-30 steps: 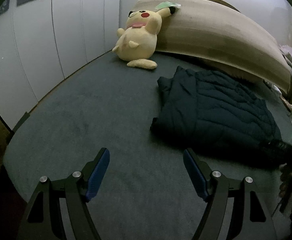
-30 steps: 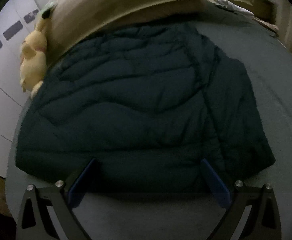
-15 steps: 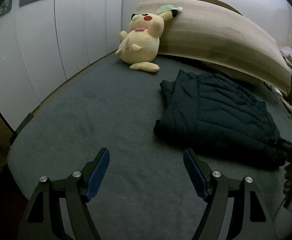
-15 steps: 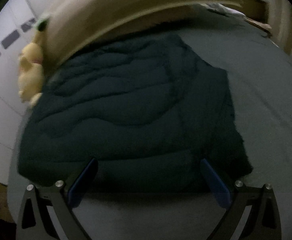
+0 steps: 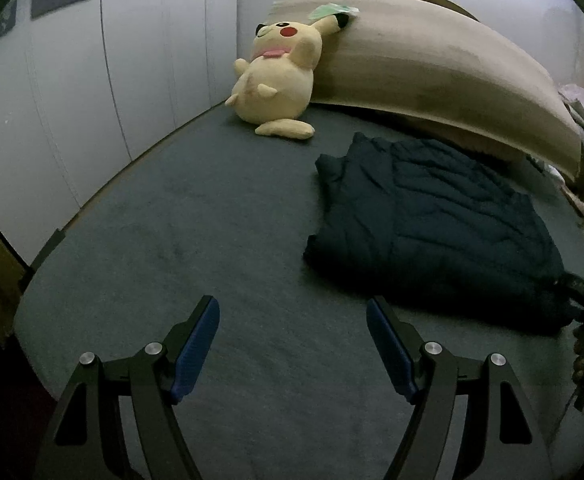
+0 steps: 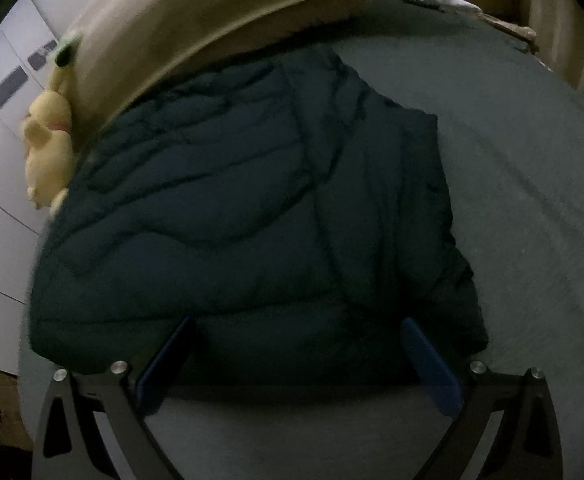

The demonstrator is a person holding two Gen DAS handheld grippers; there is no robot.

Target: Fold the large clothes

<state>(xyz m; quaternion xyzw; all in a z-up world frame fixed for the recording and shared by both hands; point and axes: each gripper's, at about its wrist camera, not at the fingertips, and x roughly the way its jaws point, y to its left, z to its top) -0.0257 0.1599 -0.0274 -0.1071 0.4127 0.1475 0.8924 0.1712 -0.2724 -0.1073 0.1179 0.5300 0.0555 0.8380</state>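
Left of the puffer jacket, we hold our left gripper over bare grey bed cover. Its two blue fingers are spread wide and hold nothing. From this gripper, the puffer jacket lies ahead and off to the right, near but not touching.

The jacket is dark and puffy. It lies flat on the bed cover, already folded in on itself we think, with its far end close to the tan headboard. Its long way runs from the near edge up toward that headboard. A yellow Pikachu plush sits past the jacket's far left corner, well apart from it.

Right at the jacket's near edge is our right gripper. Its fingers are wide open too, with the near edge between them, but they are not pinching it yet. We think this gripper is much nearer, so it should grab first.
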